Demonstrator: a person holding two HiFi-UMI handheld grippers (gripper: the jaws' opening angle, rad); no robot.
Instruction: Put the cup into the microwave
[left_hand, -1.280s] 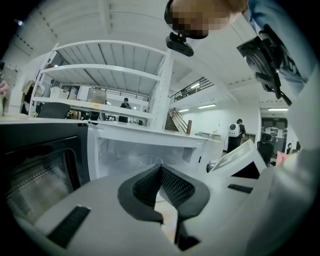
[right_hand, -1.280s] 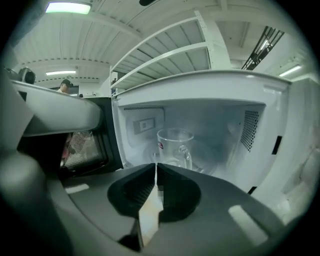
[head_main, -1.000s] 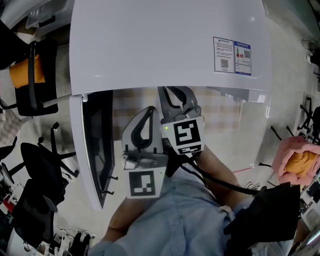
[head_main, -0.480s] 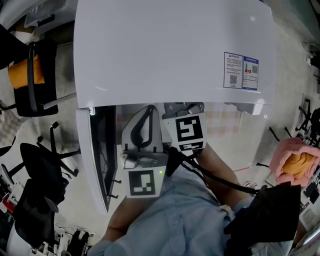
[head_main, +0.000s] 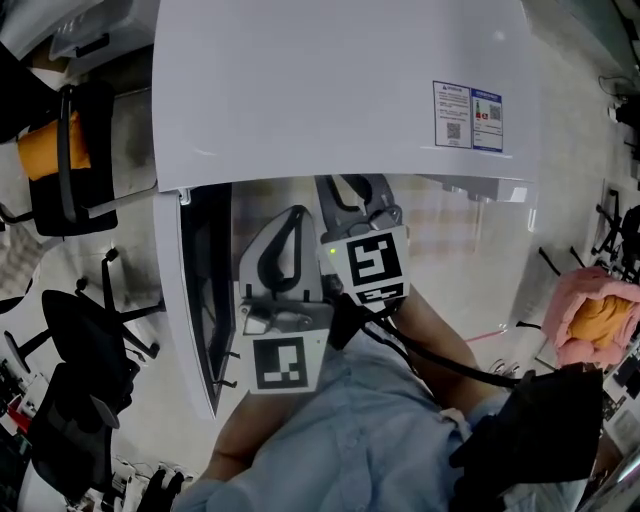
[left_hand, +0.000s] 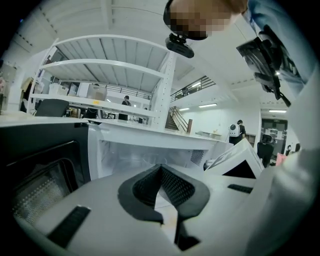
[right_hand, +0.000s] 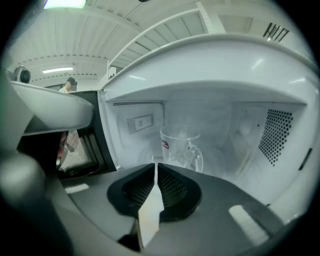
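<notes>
A clear glass cup (right_hand: 179, 147) with a handle and a red label stands upright inside the white microwave (head_main: 340, 90), toward the back of its cavity. The microwave's door (head_main: 190, 290) hangs open to the left. My right gripper (right_hand: 155, 167) is shut with nothing in it, a little in front of the cup and apart from it. In the head view its tips (head_main: 352, 195) reach under the microwave's top edge. My left gripper (left_hand: 160, 169) is shut and empty, held before the open cavity (left_hand: 135, 155) beside the door (left_hand: 40, 165). The head view does not show the cup.
Black office chairs (head_main: 70, 140) (head_main: 80, 340) stand on the floor left of the microwave. A pink bundle (head_main: 590, 320) and a black bag (head_main: 540, 420) lie at the right. The person's blue sleeve (head_main: 340, 430) fills the lower middle.
The head view has shifted a little, so the microwave's top edge covers more or less of the right gripper. Neither gripper has visibly moved, and both stay shut.
</notes>
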